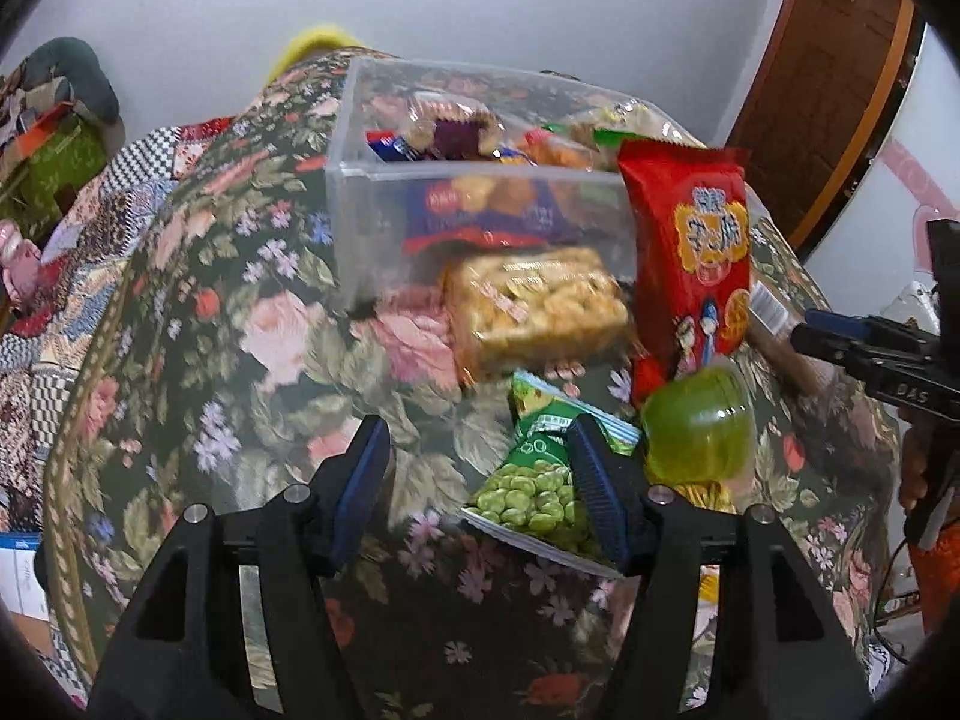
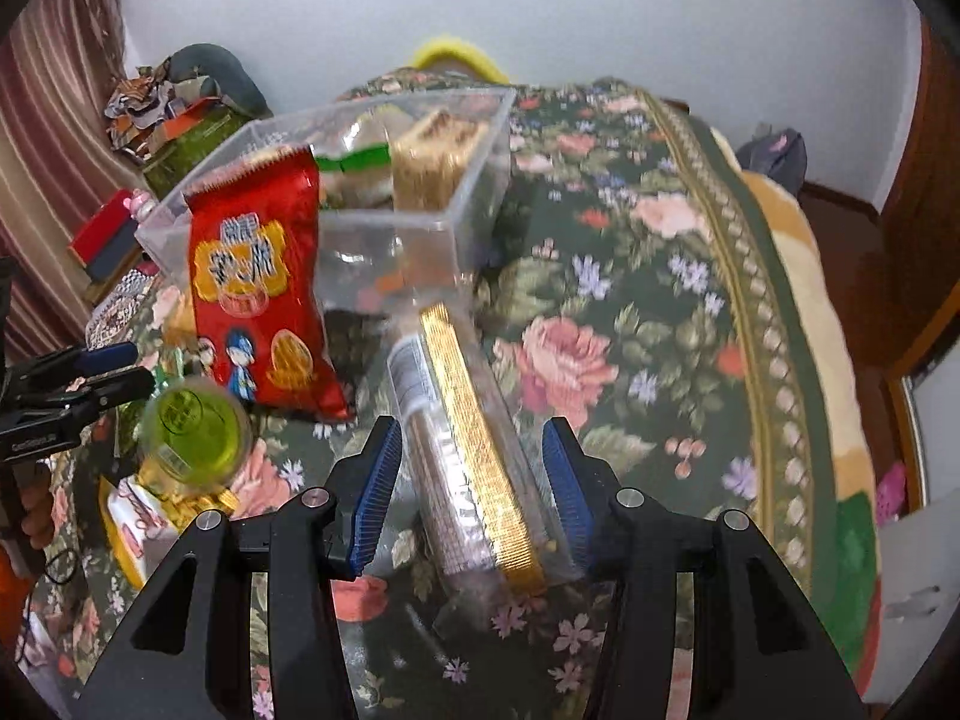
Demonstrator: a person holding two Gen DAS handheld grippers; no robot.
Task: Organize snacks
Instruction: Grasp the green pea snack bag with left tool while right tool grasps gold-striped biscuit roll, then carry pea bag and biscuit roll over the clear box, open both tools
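Observation:
A clear plastic bin (image 1: 480, 174) holds several snack packs on a floral-covered table; it also shows in the right wrist view (image 2: 384, 222). A red snack bag (image 1: 690, 258) (image 2: 258, 282) leans against the bin. A clear pack of yellow puffed snacks (image 1: 534, 306) lies in front of the bin. My left gripper (image 1: 480, 486) is open above the cloth, its right finger over a green pea bag (image 1: 534, 492). My right gripper (image 2: 474, 486) is open around a long clear wafer pack with a gold edge (image 2: 468, 450). A green jelly cup (image 1: 699, 426) (image 2: 195, 432) stands nearby.
The floral cloth (image 2: 630, 312) covers the table, its edge curving down at the right. A yellow-and-white packet (image 2: 144, 522) lies under the green cup. Boxes and clutter (image 2: 180, 138) sit beyond the table's left side. A wooden door (image 1: 840, 90) stands at the right.

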